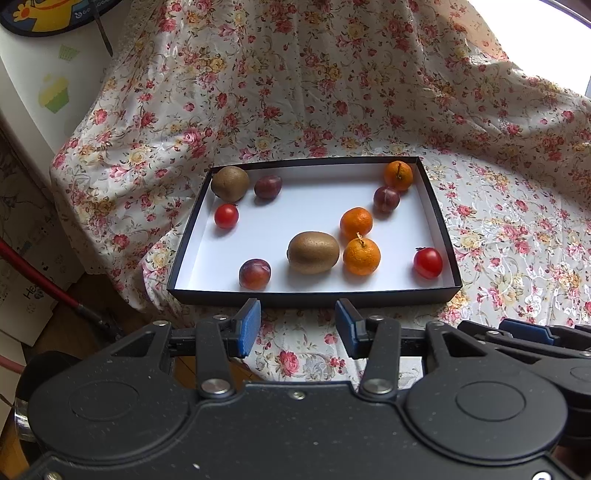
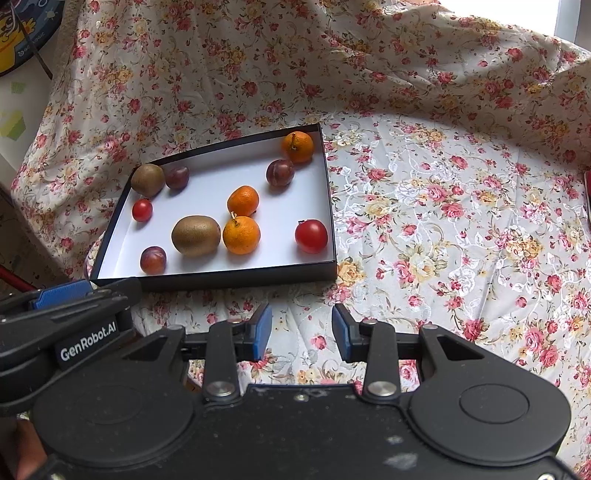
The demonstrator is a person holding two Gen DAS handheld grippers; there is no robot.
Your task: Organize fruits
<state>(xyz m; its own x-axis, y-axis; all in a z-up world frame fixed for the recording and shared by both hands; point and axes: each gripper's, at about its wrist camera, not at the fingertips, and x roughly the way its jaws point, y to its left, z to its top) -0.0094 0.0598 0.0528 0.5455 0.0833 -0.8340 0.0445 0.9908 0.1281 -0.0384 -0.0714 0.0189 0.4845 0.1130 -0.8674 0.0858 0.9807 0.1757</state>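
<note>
Lay mixed by kind in the box (image 1: pixel 439 229): fruits (image 1: pixel 314 253). Hovered agape, empty: left tool (image 1: pixel 298 326), right tool (image 2: pixel 302 330). Stage unclear.

- Illumination: daylight enters from 1 o'clock in both views; the window area (image 1: pixel 576 11) is blown out to pure white.
- Exposure: overall bright, colours warm; the white floor of the box (image 1: pixel 314 206) reads evenly lit, without glare.
- Shadows: soft, short, falling toward 7 o'clock beneath each fruit, as under the kiwi (image 1: pixel 314 252).
- Sheen: the floral cloth (image 2: pixel 443 206) shows a mild satin shine on its folds at 12 o'clock.
- Distortion: strong fisheye curvature; straight edges bow toward the frame borders.
- Focus: centre sharp; the 9 o'clock margins are darker and softer.
</note>
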